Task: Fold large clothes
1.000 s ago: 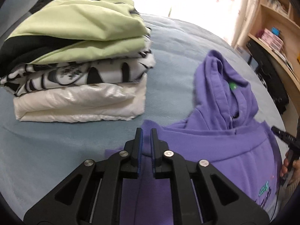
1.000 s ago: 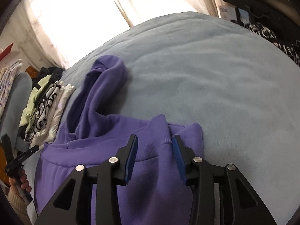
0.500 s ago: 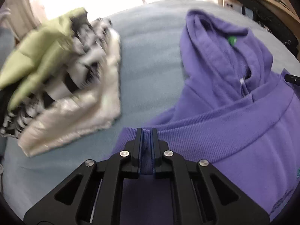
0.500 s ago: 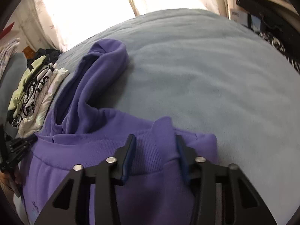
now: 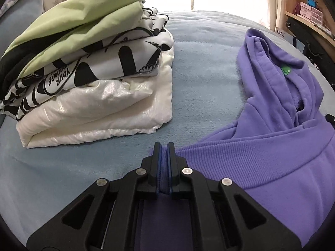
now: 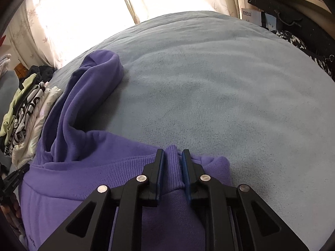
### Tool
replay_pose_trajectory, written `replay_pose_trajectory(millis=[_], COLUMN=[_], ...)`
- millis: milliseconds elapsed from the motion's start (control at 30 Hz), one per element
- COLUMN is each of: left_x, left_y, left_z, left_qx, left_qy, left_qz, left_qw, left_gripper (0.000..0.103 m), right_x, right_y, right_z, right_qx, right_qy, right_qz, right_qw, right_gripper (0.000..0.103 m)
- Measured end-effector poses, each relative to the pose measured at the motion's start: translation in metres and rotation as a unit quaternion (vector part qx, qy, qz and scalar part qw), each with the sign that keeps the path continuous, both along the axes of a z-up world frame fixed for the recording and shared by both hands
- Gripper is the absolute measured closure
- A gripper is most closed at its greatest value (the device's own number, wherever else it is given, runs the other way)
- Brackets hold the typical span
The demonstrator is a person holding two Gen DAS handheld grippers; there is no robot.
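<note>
A purple hoodie [image 5: 272, 163] lies on the blue-grey bed, its ribbed hem folded up toward the hood [image 5: 270, 56]. My left gripper [image 5: 164, 150] is shut on the left corner of the ribbed hem. In the right wrist view the hoodie [image 6: 88, 167] fills the lower left, with the hood [image 6: 98, 69] stretched away. My right gripper [image 6: 172, 156] is shut on a pinch of the ribbed hem [image 6: 172, 167] at the right corner.
A stack of folded clothes [image 5: 94, 62], green on top, black-and-white print, then white, sits on the bed left of the hoodie; it also shows in the right wrist view [image 6: 27, 108]. The blue-grey blanket [image 6: 219, 87] spreads to the right. Wooden shelves [image 5: 309, 2] stand at far right.
My right gripper has closed from open onto the ribbed hem. Both grippers have carried the hem forward toward the hood. The left gripper stayed shut on its corner.
</note>
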State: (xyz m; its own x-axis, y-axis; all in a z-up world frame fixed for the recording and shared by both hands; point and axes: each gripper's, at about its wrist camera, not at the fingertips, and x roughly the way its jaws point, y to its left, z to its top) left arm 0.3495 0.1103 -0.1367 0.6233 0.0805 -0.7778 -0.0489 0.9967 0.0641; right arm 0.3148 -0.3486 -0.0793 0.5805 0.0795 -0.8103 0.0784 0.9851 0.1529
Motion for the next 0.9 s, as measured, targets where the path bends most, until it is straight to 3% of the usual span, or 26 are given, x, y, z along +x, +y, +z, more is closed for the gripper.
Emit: replay_pose_trajectory(millis=[167, 433, 567, 700, 900], left_x=[-0.01, -0.034, -0.027, -0.015, 0.027], left_y=[-0.012, -0.039, -0.053, -0.067, -0.092], left_z=[0.019, 0.076, 0.102, 0.125, 0.129], left_qx=[0.034, 0.03, 0.009, 0.0, -0.013], left_qy=[0.0, -0.014, -0.012, -0.01, 0.029], left_qz=[-0.015, -0.047, -0.057, -0.07, -0.093], left_qw=[0.9993, 0.9984, 0.9983, 0.9975, 0.9951], left_gripper=[0.099, 0.099, 0.099, 0.099, 0.099], right_x=[-0.008, -0.024, -0.027, -0.023, 0.005], right_y=[0.006, 0.019, 0.027, 0.035, 0.054], right_z=[0.02, 0.075, 0.103, 0.125, 0.147], right_qx=[0.006, 0.028, 0.043, 0.069, 0.063], right_qy=[0.008, -0.005, -0.014, -0.022, -0.024], right_qz=[0.006, 0.027, 0.035, 0.035, 0.03], right_qw=[1.0, 0.999, 0.998, 0.997, 0.997], right_gripper=[0.068, 0.066, 0.06, 0.043, 0.043])
